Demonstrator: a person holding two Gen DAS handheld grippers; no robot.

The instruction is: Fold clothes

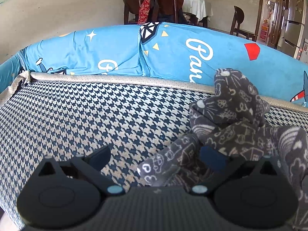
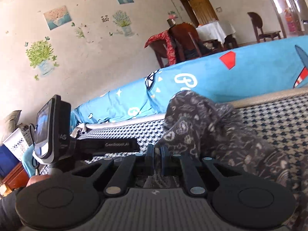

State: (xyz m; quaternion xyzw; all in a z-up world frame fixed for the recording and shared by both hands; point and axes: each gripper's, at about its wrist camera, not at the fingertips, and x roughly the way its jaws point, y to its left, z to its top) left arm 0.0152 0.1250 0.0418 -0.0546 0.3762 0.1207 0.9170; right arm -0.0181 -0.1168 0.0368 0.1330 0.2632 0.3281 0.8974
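Houndstooth fabric (image 1: pixel 80 115) in dark blue and cream covers the cushioned surface that both grippers work over, and beyond it runs a pale dotted trim and a bright blue printed cover (image 1: pixel 173 53) with white script cut off by folds. Farther back, dark wooden chairs (image 1: pixel 167 2) and a table under a white cloth (image 1: pixel 196 5) stand against a plaster wall; a red patterned cloth (image 1: pixel 144 2) hangs over one chair.

From the left wrist view, the left gripper (image 1: pixel 156 154) has its jaws spread wide. Its left-hand finger (image 1: pixel 100 154) lies over bare houndstooth, while the tip of the other finger is partly buried in the grey garment (image 1: pixel 231 119), a dark grey piece with a white doodle print. That garment sits ahead and to the right of this tool, bunched into a heap with one fold rising in a peak; its right side runs out of the picture, so its full shape cannot be made out.

From the right wrist view, the right gripper (image 2: pixel 157 157) has its jaws drawn close together on an edge of the grey garment (image 2: pixel 211 130), with cloth showing in the narrow gap and just behind the fingers. The rest of the garment spreads ahead and off to the right of the tool, blurred and dim. To this gripper's left, the other tool's body (image 2: pixel 107 145) and its small screen (image 2: pixel 43 132) show, with a dark sleeve (image 2: pixel 7 207) at the lower left edge.
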